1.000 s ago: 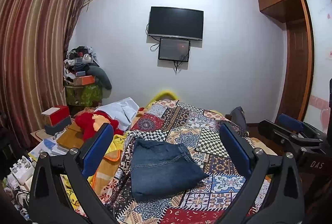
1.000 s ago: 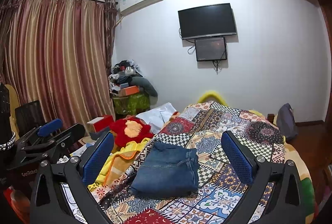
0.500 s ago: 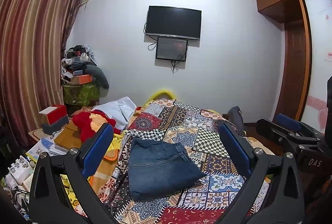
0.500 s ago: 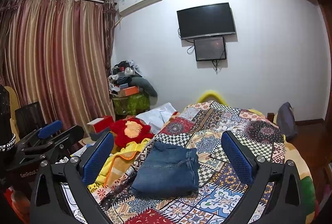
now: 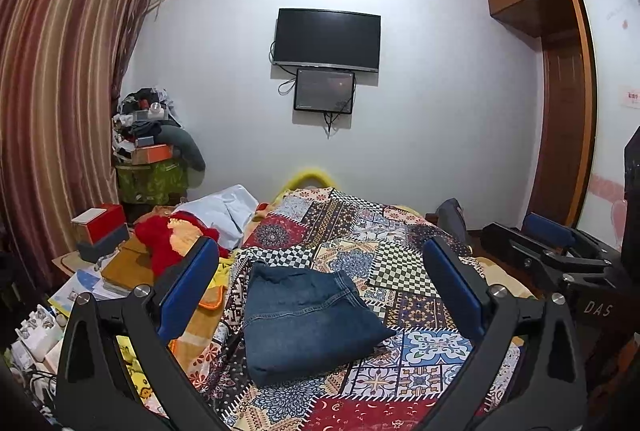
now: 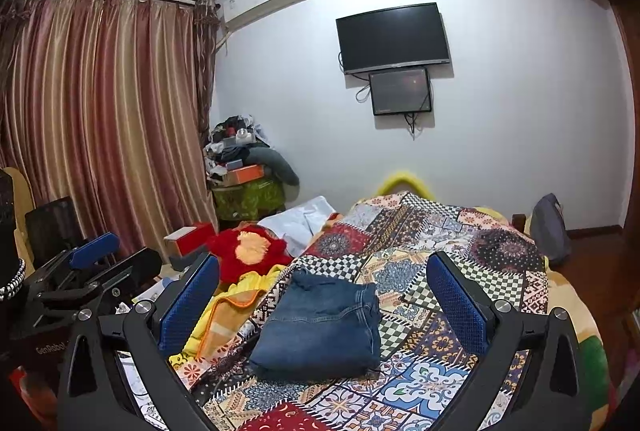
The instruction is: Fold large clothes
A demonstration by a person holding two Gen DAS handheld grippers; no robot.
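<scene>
With little shifting since a second ago, I am holding the left gripper (image 5: 320, 295) and right gripper (image 6: 322, 301) back, jaws released, since the jeans (image 5: 308, 315) are lying folded on the bed (image 5: 420, 343).

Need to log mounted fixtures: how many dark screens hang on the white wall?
2. The large black flat television hangs high on the wall; the smaller dark screen hangs just below it, cables dangling beneath.

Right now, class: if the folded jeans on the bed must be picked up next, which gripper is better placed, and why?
Probably neither has a clear edge. The folded jeans sit centred between both open grippers, left gripper and right gripper; neither touches them.
</scene>
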